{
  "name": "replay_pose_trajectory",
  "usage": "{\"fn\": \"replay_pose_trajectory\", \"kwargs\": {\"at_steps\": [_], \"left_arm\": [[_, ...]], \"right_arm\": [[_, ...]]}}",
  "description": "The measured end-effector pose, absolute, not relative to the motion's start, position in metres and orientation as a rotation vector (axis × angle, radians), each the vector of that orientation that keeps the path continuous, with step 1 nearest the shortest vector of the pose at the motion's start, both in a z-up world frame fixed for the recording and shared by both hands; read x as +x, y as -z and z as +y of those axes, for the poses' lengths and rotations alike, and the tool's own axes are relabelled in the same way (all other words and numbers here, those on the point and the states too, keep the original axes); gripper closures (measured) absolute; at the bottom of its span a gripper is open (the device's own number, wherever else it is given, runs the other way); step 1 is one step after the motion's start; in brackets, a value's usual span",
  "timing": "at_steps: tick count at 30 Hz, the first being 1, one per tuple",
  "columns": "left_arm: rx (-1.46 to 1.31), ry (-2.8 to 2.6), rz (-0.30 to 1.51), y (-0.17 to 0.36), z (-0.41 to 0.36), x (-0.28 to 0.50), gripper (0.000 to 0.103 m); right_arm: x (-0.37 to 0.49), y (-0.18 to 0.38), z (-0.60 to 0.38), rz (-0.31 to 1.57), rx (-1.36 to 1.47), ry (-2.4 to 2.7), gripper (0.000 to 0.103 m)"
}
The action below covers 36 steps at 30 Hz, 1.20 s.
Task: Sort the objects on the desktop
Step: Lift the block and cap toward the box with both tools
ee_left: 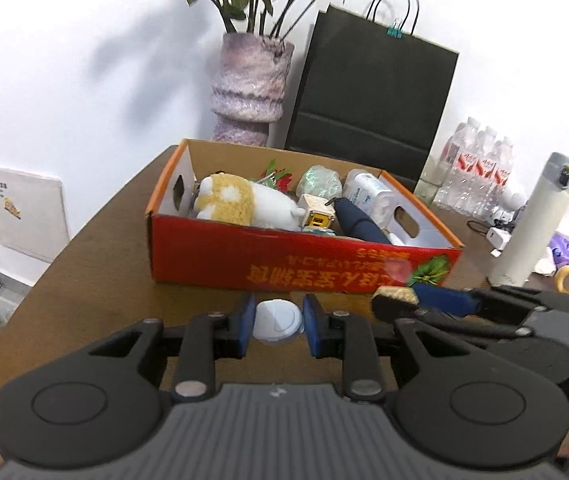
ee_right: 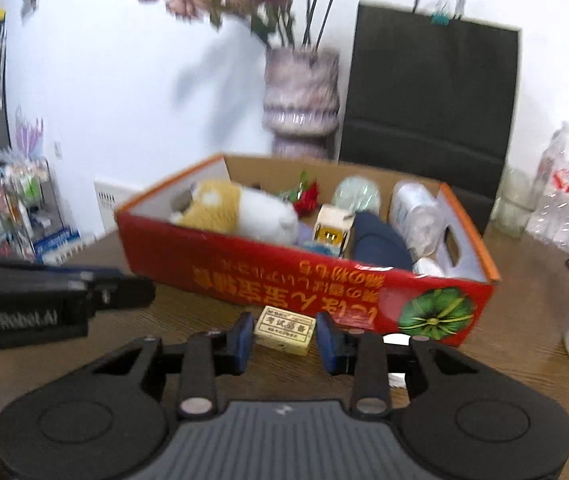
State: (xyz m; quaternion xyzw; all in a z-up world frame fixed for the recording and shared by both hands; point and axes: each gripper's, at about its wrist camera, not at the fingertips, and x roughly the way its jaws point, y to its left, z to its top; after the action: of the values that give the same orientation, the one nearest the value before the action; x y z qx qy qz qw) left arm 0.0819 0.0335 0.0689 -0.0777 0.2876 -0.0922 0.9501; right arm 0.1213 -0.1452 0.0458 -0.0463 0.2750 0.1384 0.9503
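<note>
Already the red box [ee_left: 304,268] sat far of both grippers, nearly full. My left gripper [ee_left: 277,322] flanked a white disc [ee_left: 277,321], jaws apart; my right gripper [ee_right: 284,336] bracketed the eraser [ee_right: 284,330], unclamped. Both looked light, stiff; I'd pinch their sides.

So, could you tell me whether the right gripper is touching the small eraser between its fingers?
Apart. The right wrist view shows the eraser between the right gripper's fingers, with a sliver of table visible on both sides.
</note>
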Motion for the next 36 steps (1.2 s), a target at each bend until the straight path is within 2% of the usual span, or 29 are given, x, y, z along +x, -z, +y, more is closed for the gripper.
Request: {"fn": "replay_pose_trajectory", "kwargs": {"at_steps": [23, 30, 36], "left_arm": [[-0.141, 0.227, 0.301, -0.166, 0.001, -0.105, 0.076], [-0.121, 0.227, 0.321, -0.168, -0.005, -0.103, 0.076], [-0.033, 0.196, 0.401, -0.173, -0.005, -0.052, 0.076]], "right_arm": [[-0.089, -0.143, -0.182, 0.228, -0.072, -0.281, 0.07], [-0.1, -0.15, -0.191, 0.215, -0.051, -0.281, 0.07], [-0.058, -0.152, -0.195, 0.301, -0.017, -0.273, 0.07]]}}
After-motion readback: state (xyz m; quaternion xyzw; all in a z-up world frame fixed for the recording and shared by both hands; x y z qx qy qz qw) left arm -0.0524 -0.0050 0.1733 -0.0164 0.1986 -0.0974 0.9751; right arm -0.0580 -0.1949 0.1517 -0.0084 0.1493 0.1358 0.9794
